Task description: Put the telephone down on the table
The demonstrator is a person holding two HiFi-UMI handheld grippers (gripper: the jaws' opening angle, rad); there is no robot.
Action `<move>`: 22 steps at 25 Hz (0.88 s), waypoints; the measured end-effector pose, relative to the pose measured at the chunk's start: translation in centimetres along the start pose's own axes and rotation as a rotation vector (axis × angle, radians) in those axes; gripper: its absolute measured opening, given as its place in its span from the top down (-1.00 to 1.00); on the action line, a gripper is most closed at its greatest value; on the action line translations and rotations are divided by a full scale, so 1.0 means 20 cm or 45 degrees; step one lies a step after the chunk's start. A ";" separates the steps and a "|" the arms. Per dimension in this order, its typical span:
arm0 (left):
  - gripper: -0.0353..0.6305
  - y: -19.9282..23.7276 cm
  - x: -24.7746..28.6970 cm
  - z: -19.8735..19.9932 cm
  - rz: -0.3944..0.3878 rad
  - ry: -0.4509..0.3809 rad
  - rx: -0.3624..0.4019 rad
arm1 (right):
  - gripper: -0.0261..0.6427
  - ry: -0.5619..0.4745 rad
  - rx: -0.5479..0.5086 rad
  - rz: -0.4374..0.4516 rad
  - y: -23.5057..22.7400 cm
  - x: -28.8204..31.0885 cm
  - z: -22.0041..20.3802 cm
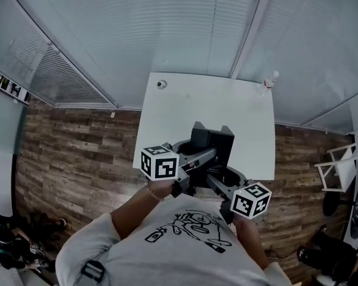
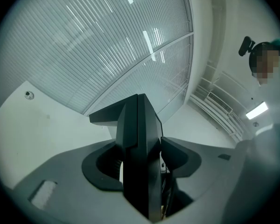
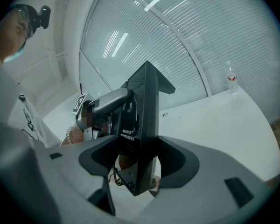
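A black telephone (image 1: 212,142) is held up over the near edge of the white table (image 1: 227,103), with one gripper on each side. My left gripper (image 1: 194,162) is shut on its left edge and my right gripper (image 1: 219,180) on its right edge. In the left gripper view the telephone (image 2: 139,139) stands on edge between the jaws of the left gripper (image 2: 142,160). The right gripper view shows the telephone's (image 3: 144,120) labelled underside clamped in the right gripper (image 3: 142,160), with the left gripper (image 3: 105,101) behind it. Whether the telephone touches the table is hidden.
A clear water bottle (image 1: 268,82) stands at the table's far right corner, also in the right gripper view (image 3: 231,80). A small round object (image 1: 161,84) lies at the far left corner. Slatted blinds close off the far side. A white rack (image 1: 334,167) stands on the wood floor, right.
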State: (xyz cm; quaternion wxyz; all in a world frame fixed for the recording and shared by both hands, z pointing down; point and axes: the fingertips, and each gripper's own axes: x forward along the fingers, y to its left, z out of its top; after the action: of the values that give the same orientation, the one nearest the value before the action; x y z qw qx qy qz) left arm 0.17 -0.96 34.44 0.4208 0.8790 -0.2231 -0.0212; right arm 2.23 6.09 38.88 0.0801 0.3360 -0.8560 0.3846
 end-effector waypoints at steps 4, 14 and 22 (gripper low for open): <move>0.15 0.10 -0.02 0.12 0.017 -0.016 -0.008 | 0.18 0.022 -0.006 0.015 -0.01 0.12 0.09; 0.15 0.32 -0.03 0.34 0.049 -0.066 -0.041 | 0.18 0.078 -0.026 0.044 -0.07 0.36 0.27; 0.15 0.44 0.02 0.45 0.073 -0.080 -0.056 | 0.18 0.100 -0.027 0.062 -0.16 0.47 0.37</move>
State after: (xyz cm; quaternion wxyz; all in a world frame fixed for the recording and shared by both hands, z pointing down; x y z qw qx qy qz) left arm -4.79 -12.58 35.24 0.4333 0.8617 -0.2608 -0.0418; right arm -2.10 -5.61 39.37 0.1078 0.2987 -0.8642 0.3902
